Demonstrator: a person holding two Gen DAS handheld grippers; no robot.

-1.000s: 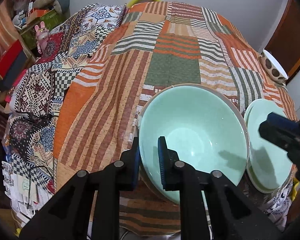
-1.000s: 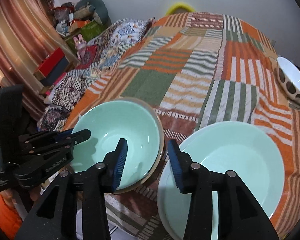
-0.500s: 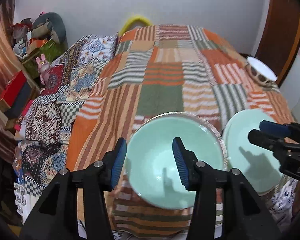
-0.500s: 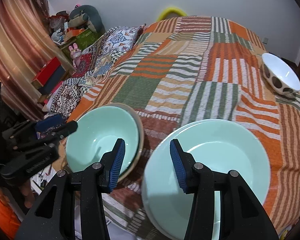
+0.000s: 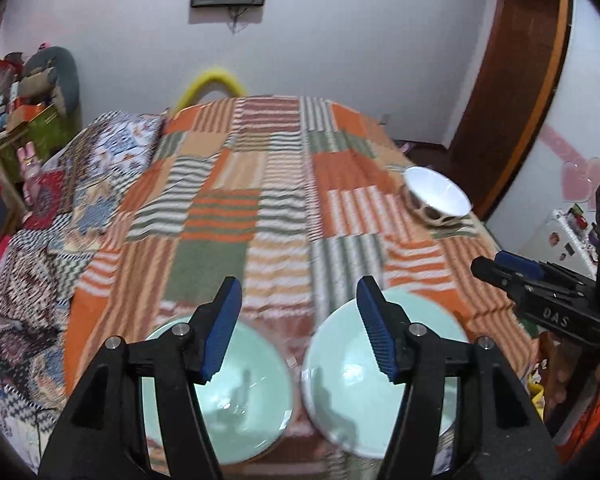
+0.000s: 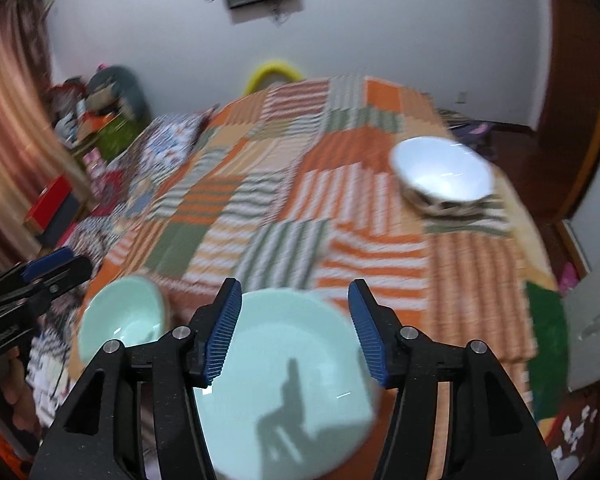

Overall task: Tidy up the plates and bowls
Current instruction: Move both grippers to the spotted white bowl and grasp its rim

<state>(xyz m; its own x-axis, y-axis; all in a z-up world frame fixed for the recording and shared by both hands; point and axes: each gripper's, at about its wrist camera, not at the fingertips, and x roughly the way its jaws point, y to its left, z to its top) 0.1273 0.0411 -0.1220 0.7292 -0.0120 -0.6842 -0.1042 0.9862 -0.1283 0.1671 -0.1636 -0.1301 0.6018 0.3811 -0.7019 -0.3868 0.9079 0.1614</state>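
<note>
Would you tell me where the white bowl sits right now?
In both views, the white bowl rests far right on the bedspread, beyond the green plate.

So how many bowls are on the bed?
2 bowls: a mint-green bowl at the near edge, left of the mint-green plate, and a white bowl with brown spots far right on the patchwork bedspread. Others may be hidden.

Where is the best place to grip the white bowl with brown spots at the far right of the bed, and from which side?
Probably the white bowl is best taken by its thin rim, one pad inside and one outside. It sits upright on the striped bedspread, so the near rim, facing the right tongs, seems easiest. Those tongs are open and empty.
</note>
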